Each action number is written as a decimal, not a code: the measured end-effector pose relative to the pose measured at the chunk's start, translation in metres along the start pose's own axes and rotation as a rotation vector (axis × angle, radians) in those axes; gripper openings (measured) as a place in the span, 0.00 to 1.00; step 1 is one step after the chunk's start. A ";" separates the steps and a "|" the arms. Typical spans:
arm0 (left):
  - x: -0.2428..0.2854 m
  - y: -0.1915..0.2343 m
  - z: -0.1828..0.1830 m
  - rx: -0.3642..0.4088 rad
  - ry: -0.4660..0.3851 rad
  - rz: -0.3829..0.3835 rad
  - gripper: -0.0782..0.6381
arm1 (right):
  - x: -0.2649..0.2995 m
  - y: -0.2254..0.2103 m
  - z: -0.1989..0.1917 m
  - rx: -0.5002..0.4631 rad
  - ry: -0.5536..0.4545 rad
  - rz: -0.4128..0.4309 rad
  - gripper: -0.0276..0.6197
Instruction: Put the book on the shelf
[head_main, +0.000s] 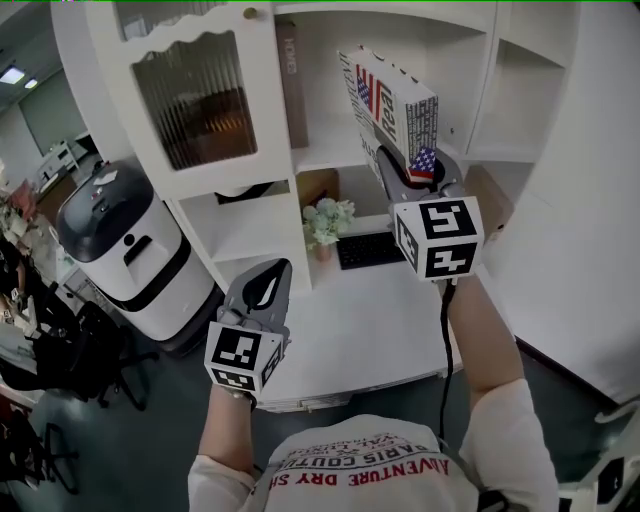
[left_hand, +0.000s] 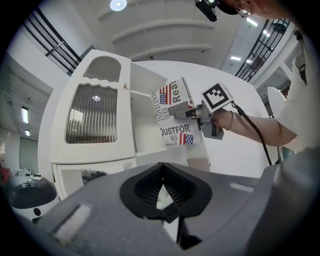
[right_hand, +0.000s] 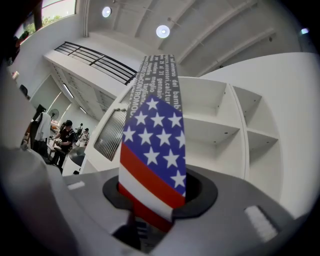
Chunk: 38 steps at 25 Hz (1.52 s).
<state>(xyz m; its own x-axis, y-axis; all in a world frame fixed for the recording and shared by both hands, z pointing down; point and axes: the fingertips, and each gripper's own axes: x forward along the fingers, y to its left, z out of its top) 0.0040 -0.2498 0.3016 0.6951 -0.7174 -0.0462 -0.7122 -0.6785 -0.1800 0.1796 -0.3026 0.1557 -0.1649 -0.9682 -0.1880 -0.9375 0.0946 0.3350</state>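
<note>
Right claw (head_main: 416, 172) is clamped on the lower end of a thick, boxy book printed with a stars-and-stripes flag and black-and-white lettering (head_main: 388, 100); the right gripper view shows its jaws partly apart with the flag-printed edge wedged between them. The book hangs tilted in the air above the back edge of the white table (head_main: 370, 325), just in front of an open compartment of the white shelf unit (head_main: 325, 152), and is not yet resting on any board. Left claw (head_main: 268, 282) holds nothing, its tips drawn together, and hovers over the table's front left edge. The main risk is likely the grip: only one end of a bulky book is pinched, so its weight could swing it in the jaws or work it loose. A tilted entry could also catch a top corner on the compartment's frame and push the book back out. If it dropped, it would land near the small pot of pale flowers (head_main: 327, 222) and the black keyboard (head_main: 368, 250) at the back of the table.
</note>
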 end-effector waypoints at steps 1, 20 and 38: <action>0.002 0.005 -0.002 0.002 0.004 0.004 0.12 | 0.010 -0.003 0.002 -0.007 0.001 -0.008 0.29; 0.082 0.044 -0.020 0.017 0.009 0.104 0.12 | 0.166 -0.015 -0.033 -0.051 0.089 0.088 0.29; 0.114 0.076 -0.045 0.011 0.074 0.143 0.12 | 0.241 0.018 -0.047 -0.118 0.095 0.181 0.41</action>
<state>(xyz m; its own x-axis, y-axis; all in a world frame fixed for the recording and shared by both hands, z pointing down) 0.0253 -0.3905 0.3272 0.5776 -0.8163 0.0004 -0.8018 -0.5674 -0.1878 0.1375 -0.5454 0.1600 -0.2927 -0.9557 -0.0292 -0.8519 0.2469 0.4618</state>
